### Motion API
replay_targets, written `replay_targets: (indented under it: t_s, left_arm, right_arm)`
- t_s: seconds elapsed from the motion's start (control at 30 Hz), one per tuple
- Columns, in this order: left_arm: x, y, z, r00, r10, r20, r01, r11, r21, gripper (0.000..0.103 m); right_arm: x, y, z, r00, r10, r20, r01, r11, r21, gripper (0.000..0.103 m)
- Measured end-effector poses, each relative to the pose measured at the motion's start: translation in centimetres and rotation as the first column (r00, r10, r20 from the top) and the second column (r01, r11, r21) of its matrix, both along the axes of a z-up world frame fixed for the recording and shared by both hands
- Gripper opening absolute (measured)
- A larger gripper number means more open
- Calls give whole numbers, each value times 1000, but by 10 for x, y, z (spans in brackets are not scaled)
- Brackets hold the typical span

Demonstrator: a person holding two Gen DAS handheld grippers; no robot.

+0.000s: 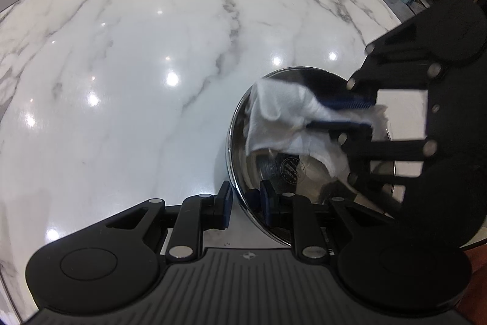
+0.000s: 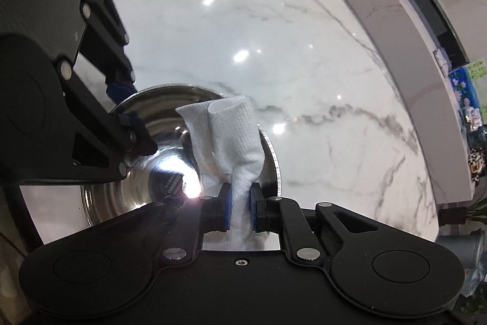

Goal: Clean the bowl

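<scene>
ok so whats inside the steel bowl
A white paper towel gripped by the right gripper, and a round dark label on the bottom. The bowl floor beneath the towel is hidden.

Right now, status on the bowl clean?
Left tool clamped on bowl rim. Right tool shut on cloth, cloth over the bowl. Nothing in the way on the table.

A glossy white marble worktop [image 1: 137, 57] with grey veins running across it carries the scene; its polished face throws back bright round spots of ceiling light. The far edge curves away in both wrist views, with a paler grey border strip [image 2: 374, 8] running alongside it in the right wrist view. A round, shiny stainless-steel bowl [image 1: 243, 172] sits on the marble near the front edge, appearing tilted, its rim mirrored faintly in the surface beside it.
</scene>
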State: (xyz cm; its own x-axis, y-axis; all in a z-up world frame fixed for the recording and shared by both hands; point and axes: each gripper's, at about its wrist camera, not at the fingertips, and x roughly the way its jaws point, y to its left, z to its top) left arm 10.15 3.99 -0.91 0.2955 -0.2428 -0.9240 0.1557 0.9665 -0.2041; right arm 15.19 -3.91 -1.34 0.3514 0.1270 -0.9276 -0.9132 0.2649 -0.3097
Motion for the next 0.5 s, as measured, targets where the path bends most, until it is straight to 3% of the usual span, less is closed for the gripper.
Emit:
replay_targets:
  t_s: [0.07,0.17,0.5]
  left_arm:
    - [0,0,0,1000,1,0,-1,1000,1,18]
    - [1,-1,0,1000,11,5,-11,1000,5,18]
    - [1,0,2,1000,18,19,-18,1000,24,17]
  right_arm:
    - [-28,-5,6,1000,-1,-18,1,1000,3,10]
    - [-35,-6,5,999,9,-41,-9,1000,-4,10]
    - [-38,-4,5,996,42,-78,-47,997,-53,10]
